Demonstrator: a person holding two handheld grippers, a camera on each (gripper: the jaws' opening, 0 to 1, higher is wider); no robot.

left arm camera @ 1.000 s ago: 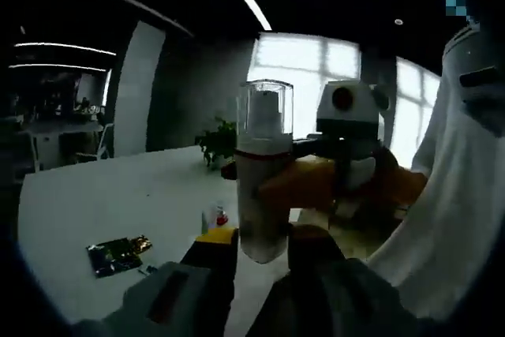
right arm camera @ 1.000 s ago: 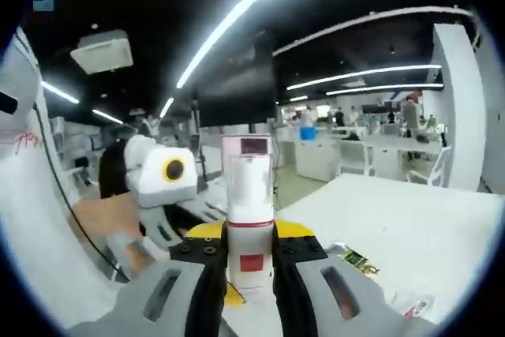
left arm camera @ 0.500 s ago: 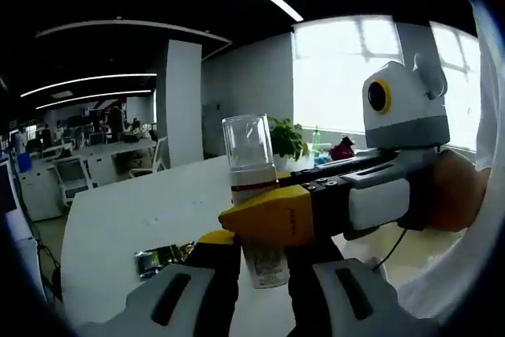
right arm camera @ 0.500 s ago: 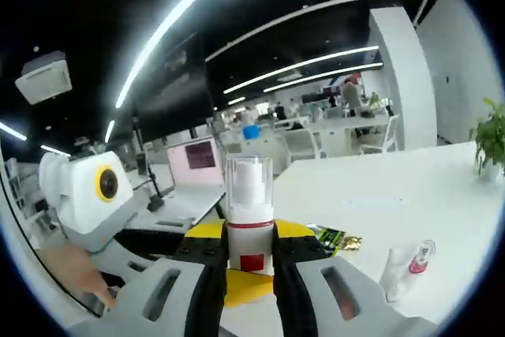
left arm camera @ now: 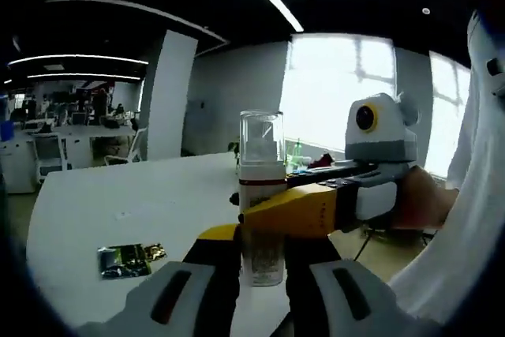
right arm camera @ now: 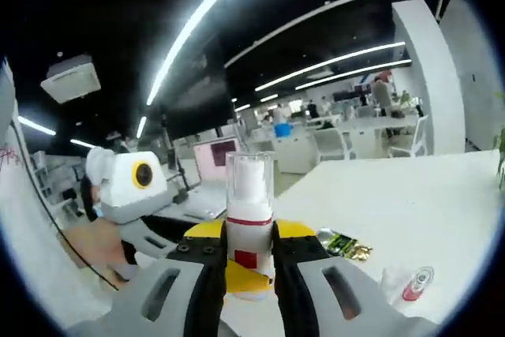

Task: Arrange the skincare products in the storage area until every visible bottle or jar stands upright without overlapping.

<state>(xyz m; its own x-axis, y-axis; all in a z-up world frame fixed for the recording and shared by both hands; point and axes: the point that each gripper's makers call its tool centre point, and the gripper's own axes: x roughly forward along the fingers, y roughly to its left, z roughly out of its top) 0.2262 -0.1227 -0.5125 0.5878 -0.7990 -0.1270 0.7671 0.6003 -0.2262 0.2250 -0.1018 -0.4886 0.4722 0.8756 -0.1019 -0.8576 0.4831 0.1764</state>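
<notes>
A white pump bottle with a clear cap and a red band stands upright in the air above the white table. My left gripper is shut on its lower end. My right gripper reaches in from the right, its yellow jaw pressed across the bottle's middle. In the right gripper view the same bottle rises between the jaws of my right gripper, which is shut on it. My left gripper comes in from the left, its yellow jaw tips just behind the bottle.
A shiny foil sachet lies flat on the table; the same sachet shows in the right gripper view. A small clear tube with a red cap lies nearby. A person's hand and white sleeve stand on the right.
Both views have swung round with the hands. The bottle stays clamped in both grippers throughout, upright and off the table.
</notes>
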